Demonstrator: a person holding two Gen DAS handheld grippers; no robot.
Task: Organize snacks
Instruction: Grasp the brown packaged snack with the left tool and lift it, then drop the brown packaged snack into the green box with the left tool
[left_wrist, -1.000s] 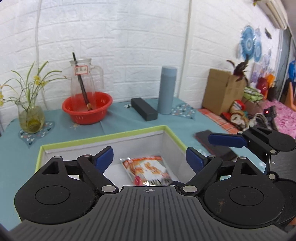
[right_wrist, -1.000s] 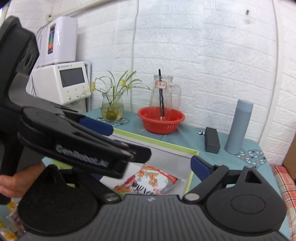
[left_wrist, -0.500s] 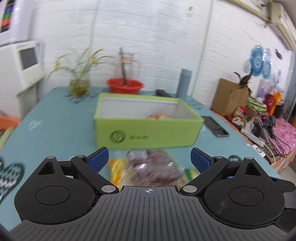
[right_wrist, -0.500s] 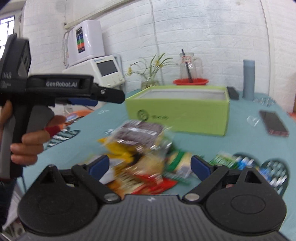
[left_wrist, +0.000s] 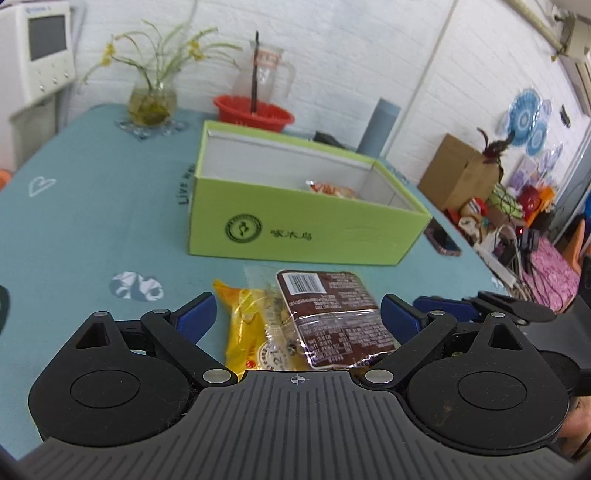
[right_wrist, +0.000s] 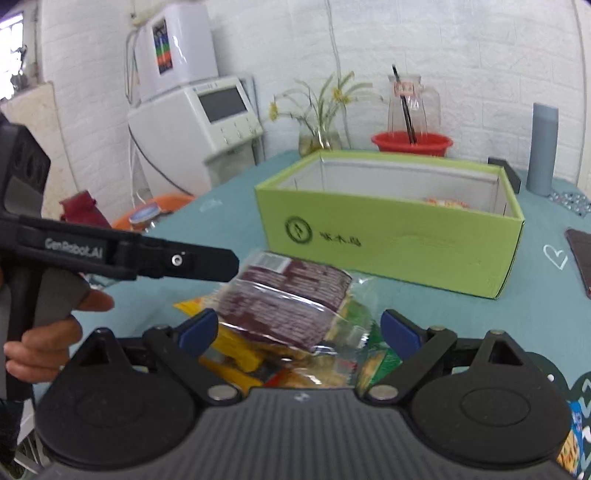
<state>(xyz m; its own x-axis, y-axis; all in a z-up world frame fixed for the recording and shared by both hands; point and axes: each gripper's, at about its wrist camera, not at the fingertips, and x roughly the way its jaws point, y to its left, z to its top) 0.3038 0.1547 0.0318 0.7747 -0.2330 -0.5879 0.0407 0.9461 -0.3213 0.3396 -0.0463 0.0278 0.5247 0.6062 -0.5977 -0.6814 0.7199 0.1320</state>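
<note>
The left claw (left_wrist: 298, 317) is standing spread wide over the snack pile, its blue fingertips (left_wrist: 195, 316) flanking a brown packet (left_wrist: 332, 317) and a yellow packet (left_wrist: 247, 325) without gripping either. The right claw (right_wrist: 300, 330) is likewise gaping above the same heap, pinching nothing. In the right wrist view, a hand (right_wrist: 44, 332) is wrapping the left tool's handle, pointing it level across the pile. The snacks are lying on the teal tabletop (left_wrist: 92, 221), just before a green box (left_wrist: 295, 225) that is holding an orange-and-white packet (left_wrist: 330, 189). Farther back, a red basket (left_wrist: 255, 112), flower vase (left_wrist: 151, 101) and grey bottle (left_wrist: 380, 127) are standing near a white brick wall (left_wrist: 351, 48).
</note>
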